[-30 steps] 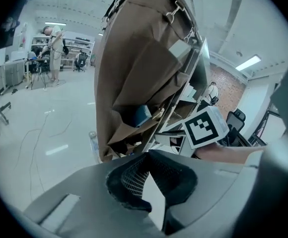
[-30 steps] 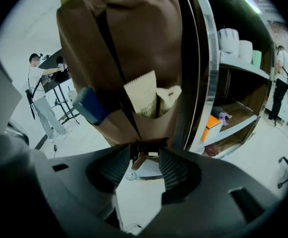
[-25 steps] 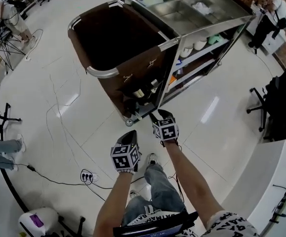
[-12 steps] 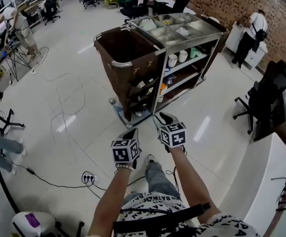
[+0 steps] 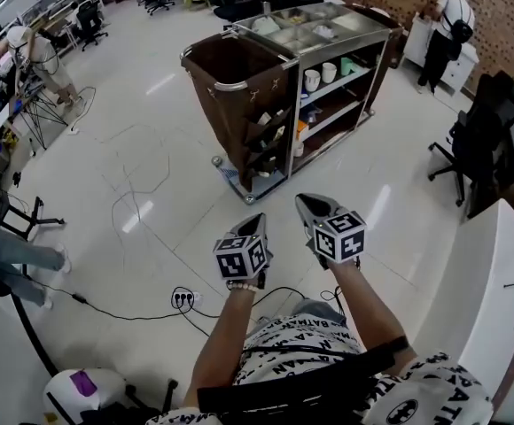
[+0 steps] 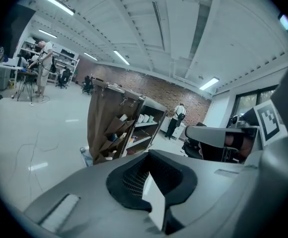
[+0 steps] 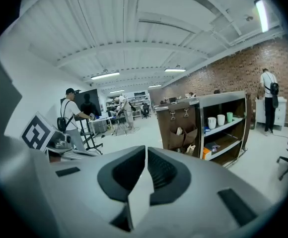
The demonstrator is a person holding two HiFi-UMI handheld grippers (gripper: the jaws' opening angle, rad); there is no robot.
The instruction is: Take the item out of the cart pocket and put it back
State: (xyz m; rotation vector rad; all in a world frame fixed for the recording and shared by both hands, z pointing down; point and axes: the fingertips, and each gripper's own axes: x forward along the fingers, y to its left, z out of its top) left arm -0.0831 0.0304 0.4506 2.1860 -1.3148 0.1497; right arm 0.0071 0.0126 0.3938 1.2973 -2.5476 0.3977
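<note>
– Right gripper (image 5: 310,209), at 1 o'clock from the torso: jaws just closing, now pressed together, nothing between them. Left gripper (image 5: 253,227) just beside it at 11 o'clock, likewise pressed together and empty. Both well apart from the cart (image 5: 230,85).

– And the item?

– Not in either gripper. Probably among the small things tucked into the brown side pockets (image 5: 264,131) of the cart, at 12 o'clock; impossible to tell which one.

– Any trouble ahead?

– Possibly underfoot. White power strip (image 5: 184,299) and black cable (image 5: 115,312) on the floor at 8 o'clock, near the feet; easy to catch with a step back or sideways, judging by the layout. Office chair (image 5: 487,131) at 3 o'clock and white counter (image 5: 478,308) at 4 o'clock, crowding that side.

– And at the cart?

– If reaching into a pocket: spread the jaws first. Otherwise, closed tips likely to push the contents deeper or knock a neighbouring thing out. Soft fabric pockets by the look of them, apt to sag and snag a fingertip.
</note>
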